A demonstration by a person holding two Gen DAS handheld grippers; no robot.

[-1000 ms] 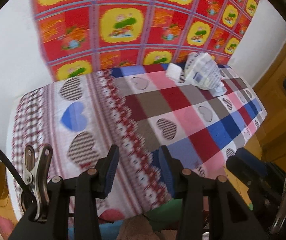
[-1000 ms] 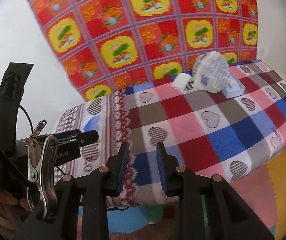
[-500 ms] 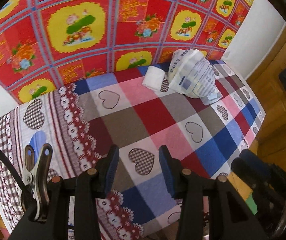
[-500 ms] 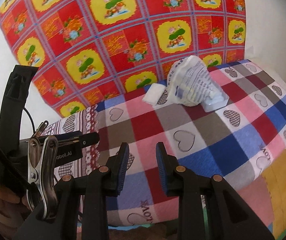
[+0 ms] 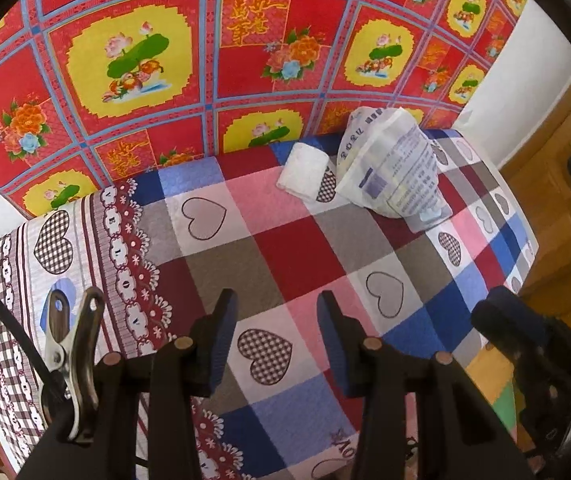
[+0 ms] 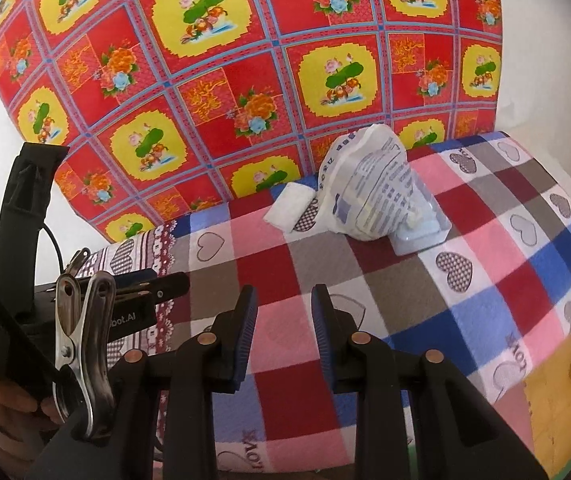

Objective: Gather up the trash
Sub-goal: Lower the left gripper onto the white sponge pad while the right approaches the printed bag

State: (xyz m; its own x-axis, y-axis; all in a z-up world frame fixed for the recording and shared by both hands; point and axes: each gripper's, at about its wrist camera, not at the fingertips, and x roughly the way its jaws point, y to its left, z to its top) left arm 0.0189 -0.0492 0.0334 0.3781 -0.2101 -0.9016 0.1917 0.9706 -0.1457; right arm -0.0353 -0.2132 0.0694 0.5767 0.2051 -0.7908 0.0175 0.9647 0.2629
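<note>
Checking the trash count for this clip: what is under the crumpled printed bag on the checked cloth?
A pale blue plastic tray juts from under the crumpled printed bag; its contents and its rest are hidden. The folded white tissue lies beside the bag.

Two wrist cameras look steeply down past their own tongs across the checked table (image 5: pixel 297 256), the right view set further right, both sharing the crumpled white bag (image 6: pixel 369 196) and red floral backdrop (image 5: pixel 245 60).

My right tool (image 6: pixel 281 320) hangs empty, well short of the printed bag (image 6: pixel 369 188); a white wad (image 6: pixel 290 207) lies just beside it.
</note>
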